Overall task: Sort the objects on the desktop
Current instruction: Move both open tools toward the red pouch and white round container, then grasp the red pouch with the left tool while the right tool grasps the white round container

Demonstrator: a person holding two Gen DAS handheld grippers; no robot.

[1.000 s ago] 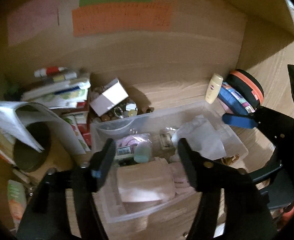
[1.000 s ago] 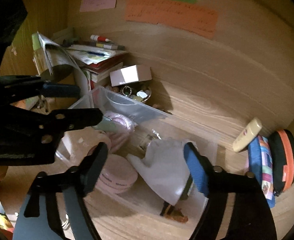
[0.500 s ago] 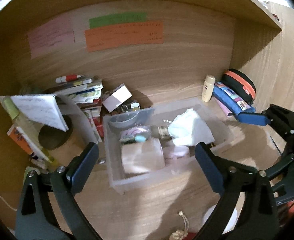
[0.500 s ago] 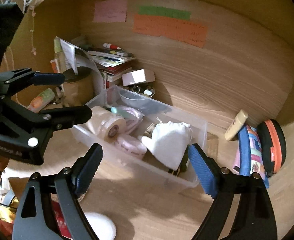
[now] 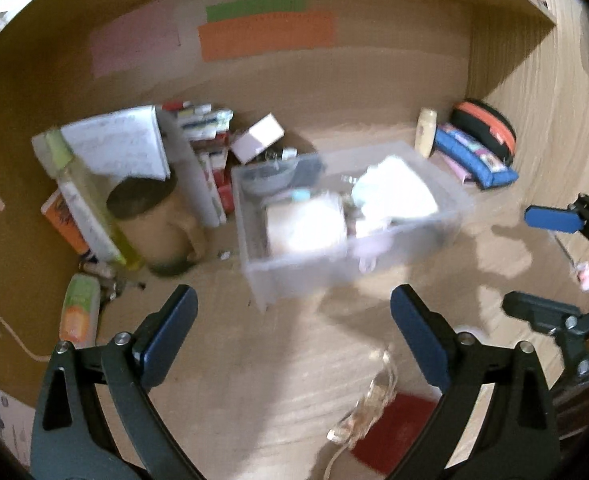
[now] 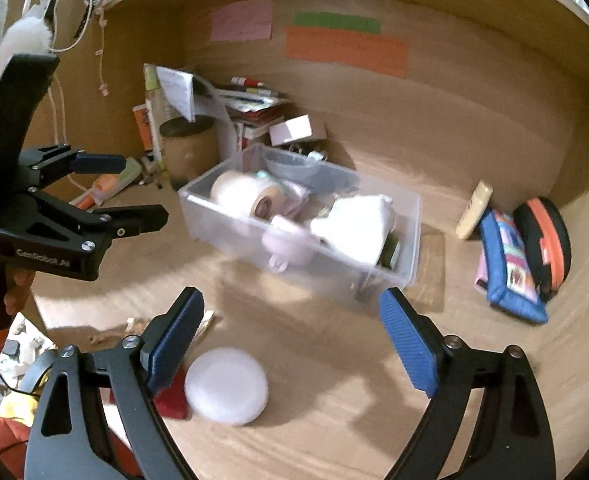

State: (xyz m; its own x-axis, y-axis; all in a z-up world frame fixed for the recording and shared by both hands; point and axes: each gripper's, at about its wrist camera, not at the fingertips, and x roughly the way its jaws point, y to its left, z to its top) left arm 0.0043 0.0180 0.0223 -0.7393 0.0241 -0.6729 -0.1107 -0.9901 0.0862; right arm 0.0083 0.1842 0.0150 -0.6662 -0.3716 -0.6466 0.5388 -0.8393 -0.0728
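A clear plastic bin (image 5: 294, 280) (image 6: 222, 224) stands on the wooden desk. It holds a cream tape roll (image 5: 306, 220) (image 6: 242, 194), a white cloth pouch (image 5: 394, 192) (image 6: 358, 228) and a pink round item (image 6: 290, 240). My left gripper (image 5: 292, 300) (image 6: 142, 188) hangs open in front of the bin with nothing between its fingers. My right gripper (image 6: 292, 300) (image 5: 520, 260) is also open and empty, back from the bin's near wall. A white round disc (image 6: 226, 386) and a red flat item (image 6: 172, 396) (image 5: 394, 432) lie close below the right gripper's left finger.
Behind the bin are a book stack (image 6: 254, 108), a white box (image 6: 294, 128) and a brown cup (image 5: 154, 224). A cream tube (image 6: 474, 210), a blue pencil case (image 6: 506, 264) and a black-and-orange case (image 6: 546, 236) sit at the right. An orange-green bottle (image 5: 78, 312) lies left. A beaded string (image 5: 370, 400) lies in front.
Both grippers have pulled back out of the bin toward the desk's front. The left jaws spread wider off the cream roll, which stays in the bin. The white disc and red item came into view.
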